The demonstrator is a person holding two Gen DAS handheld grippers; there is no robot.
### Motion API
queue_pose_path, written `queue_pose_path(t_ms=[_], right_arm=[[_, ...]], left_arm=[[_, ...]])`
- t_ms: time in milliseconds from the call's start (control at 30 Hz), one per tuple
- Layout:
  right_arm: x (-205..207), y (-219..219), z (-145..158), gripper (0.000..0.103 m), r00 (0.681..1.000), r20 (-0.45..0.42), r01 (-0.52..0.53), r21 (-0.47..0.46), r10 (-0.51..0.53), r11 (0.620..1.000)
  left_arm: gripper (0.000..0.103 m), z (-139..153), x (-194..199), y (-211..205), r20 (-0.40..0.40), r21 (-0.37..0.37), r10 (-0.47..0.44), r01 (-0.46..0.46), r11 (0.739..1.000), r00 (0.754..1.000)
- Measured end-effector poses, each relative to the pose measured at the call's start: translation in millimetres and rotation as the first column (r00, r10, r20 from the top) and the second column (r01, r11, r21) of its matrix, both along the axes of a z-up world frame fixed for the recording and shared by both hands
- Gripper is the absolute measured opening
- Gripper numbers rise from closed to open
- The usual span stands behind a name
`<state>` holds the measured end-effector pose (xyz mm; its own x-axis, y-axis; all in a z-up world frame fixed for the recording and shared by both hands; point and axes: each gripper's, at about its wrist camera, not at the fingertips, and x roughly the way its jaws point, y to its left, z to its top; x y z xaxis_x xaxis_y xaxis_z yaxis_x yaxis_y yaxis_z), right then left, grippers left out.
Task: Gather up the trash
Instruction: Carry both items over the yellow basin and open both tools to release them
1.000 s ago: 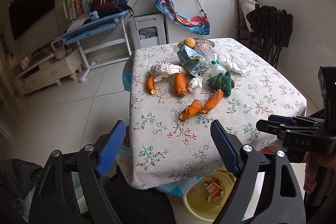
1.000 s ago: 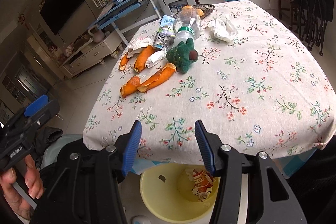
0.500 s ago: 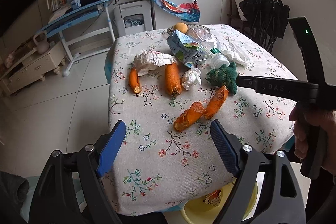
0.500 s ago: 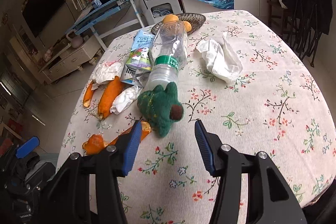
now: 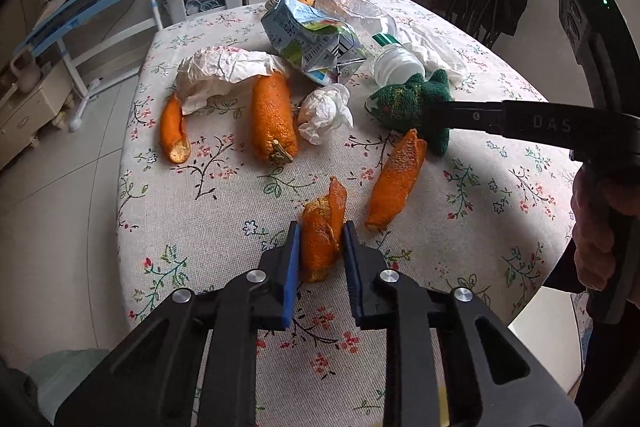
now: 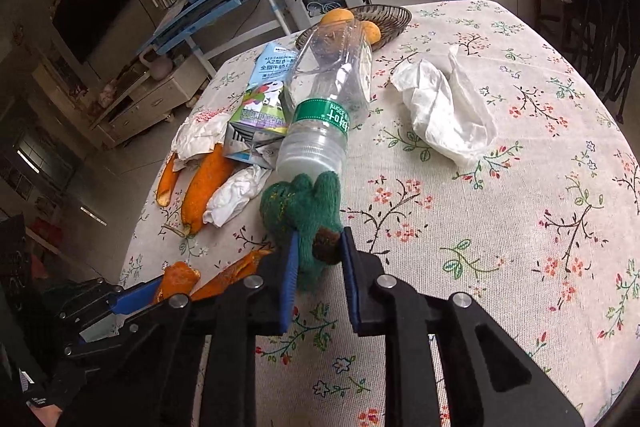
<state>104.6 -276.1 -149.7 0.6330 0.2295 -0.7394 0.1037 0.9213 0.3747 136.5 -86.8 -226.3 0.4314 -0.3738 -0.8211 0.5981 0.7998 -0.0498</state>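
Orange peel piece sits between the closing left claw, pads touching its sides, long axis toward 12 o'clock on the tabletop. At 2 o'clock, the right claw closes on the green knitted toy.

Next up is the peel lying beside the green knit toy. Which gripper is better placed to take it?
Neither is free: left gripper is closing on another peel, right gripper on the toy. Right sits nearer that peel.
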Motion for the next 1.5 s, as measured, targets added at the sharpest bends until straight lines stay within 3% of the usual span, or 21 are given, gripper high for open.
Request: queue_pose_path(t_ms=[333, 600, 800, 1067, 1133, 1500], right_arm=[[-53.7, -8.1, 23.0, 0.018, 0.998, 0.064, 0.008, 0.056, -0.012, 0.998], [-112.8, 24.8, 49.1, 0.018, 0.989, 0.109, -0.103, 0.007, 0.101, 0.995], [-147.3, 60.9, 32.7, 0.018, 0.975, 0.058, -0.211, -0.065, 0.215, 0.975], [-155.6, 77.2, -6.2, 0.024, 0.967, -0.044, -0.256, -0.096, 0.253, 0.962], [-157.0, 75.3, -8.1, 0.034, 0.970, -0.036, -0.241, -0.096, 0.238, 0.966], [-167.5, 63.5, 3.2, 0.039, 0.982, 0.046, -0.177, -0.103, 0.182, 0.979]], left_arm=[[0.016, 30.2, -29.7, 23.6, 0.013, -0.094, 0.074, -0.073, 0.993, 0.997], [0.017, 64.9, -69.2, 40.1, 0.086, -0.112, 0.133, -0.123, 0.986, 0.987], [0.017, 84.1, -92.2, 38.7, 0.148, -0.096, 0.135, -0.121, 0.988, 0.980], [0.017, 95.8, -115.7, 36.7, 0.185, -0.084, 0.115, -0.101, 0.991, 0.976], [0.017, 97.7, -119.0, 37.2, 0.185, -0.084, 0.113, -0.099, 0.992, 0.976], [0.017, 105.7, -135.6, 33.2, 0.206, -0.077, 0.090, -0.075, 0.994, 0.974]])
